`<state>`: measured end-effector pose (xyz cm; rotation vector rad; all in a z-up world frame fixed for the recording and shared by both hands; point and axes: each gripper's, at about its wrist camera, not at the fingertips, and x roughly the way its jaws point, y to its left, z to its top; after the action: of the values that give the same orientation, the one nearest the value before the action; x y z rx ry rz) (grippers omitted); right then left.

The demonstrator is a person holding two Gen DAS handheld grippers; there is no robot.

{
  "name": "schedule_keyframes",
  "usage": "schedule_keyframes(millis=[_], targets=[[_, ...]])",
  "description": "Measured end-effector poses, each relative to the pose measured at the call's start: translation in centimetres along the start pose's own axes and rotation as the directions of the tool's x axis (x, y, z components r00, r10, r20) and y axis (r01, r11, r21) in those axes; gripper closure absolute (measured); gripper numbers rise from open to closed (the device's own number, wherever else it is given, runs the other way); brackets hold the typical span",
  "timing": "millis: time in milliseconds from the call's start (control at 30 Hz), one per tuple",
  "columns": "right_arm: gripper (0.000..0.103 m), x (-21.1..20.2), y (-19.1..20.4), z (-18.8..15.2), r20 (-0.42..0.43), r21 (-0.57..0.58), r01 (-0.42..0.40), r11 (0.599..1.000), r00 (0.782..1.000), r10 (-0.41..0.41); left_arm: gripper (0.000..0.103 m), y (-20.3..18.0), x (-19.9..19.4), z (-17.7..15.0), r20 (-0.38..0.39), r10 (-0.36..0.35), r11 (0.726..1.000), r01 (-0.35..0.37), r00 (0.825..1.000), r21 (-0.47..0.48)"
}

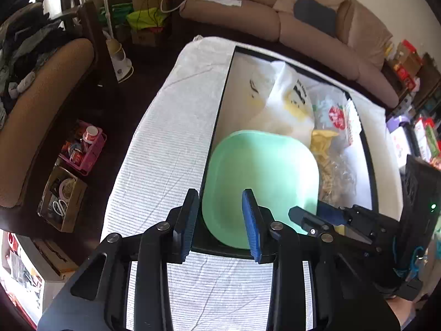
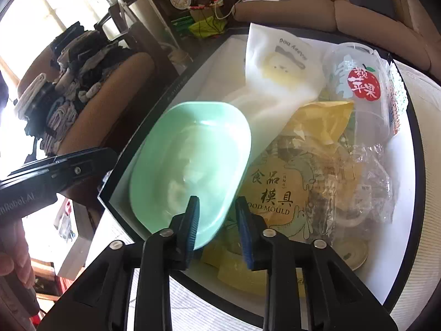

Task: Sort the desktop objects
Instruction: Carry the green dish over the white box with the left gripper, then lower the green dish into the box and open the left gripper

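Note:
A mint-green square plate point(image 1: 261, 176) lies tilted in a black-rimmed white box point(image 1: 220, 115) on the table; it also shows in the right wrist view point(image 2: 190, 160). My left gripper point(image 1: 220, 223) is open, its fingers astride the plate's near-left edge and the box wall. My right gripper point(image 2: 217, 229) is open at the plate's near corner, and shows in the left wrist view point(image 1: 317, 218). The box also holds a white bag with a yellow print point(image 2: 281, 66), a yellow food-mould packet point(image 2: 278, 193), a clear cup with an apple label point(image 2: 361, 82) and crumpled clear wrap point(image 2: 366, 182).
A white ribbed cloth point(image 1: 165, 151) covers the table around the box. A beige sofa point(image 1: 317, 30) stands beyond it. A brown chair with piled clothes point(image 2: 74, 96) is on the left. Boxes of small items point(image 1: 74, 171) sit on the floor.

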<state>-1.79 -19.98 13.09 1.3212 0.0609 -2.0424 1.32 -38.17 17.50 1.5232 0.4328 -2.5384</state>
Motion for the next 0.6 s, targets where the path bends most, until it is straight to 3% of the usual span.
schedule_keyframes(millis=[200,367,533,600], targets=[[0.064,-1.1,-0.4,1.2,0.046,0.005,0.018,1.0,0.999,-0.018,0.067,-1.1,0.7,2.5,0.014,0.012,0.999,-0.012,1.0,0.034],[0.064,-0.9,-1.7,2.5,0.122,0.043,0.06,0.997,0.99,-0.065,0.067,-3.0,4.4,4.1,-0.016,-0.052,0.999,0.052,0.999,0.004],[0.071,1.8,-2.8,2.8,0.055,-0.019,0.168,0.986,0.984,-0.167,0.067,-4.2,9.7,4.8,-0.113,0.027,0.999,-0.025,0.993,0.021],[0.072,2.3,-3.2,2.6,0.047,-0.02,0.165,0.986,0.985,-0.164,0.067,-4.6,11.3,4.3,-0.135,0.06,0.998,-0.055,0.989,0.041]])
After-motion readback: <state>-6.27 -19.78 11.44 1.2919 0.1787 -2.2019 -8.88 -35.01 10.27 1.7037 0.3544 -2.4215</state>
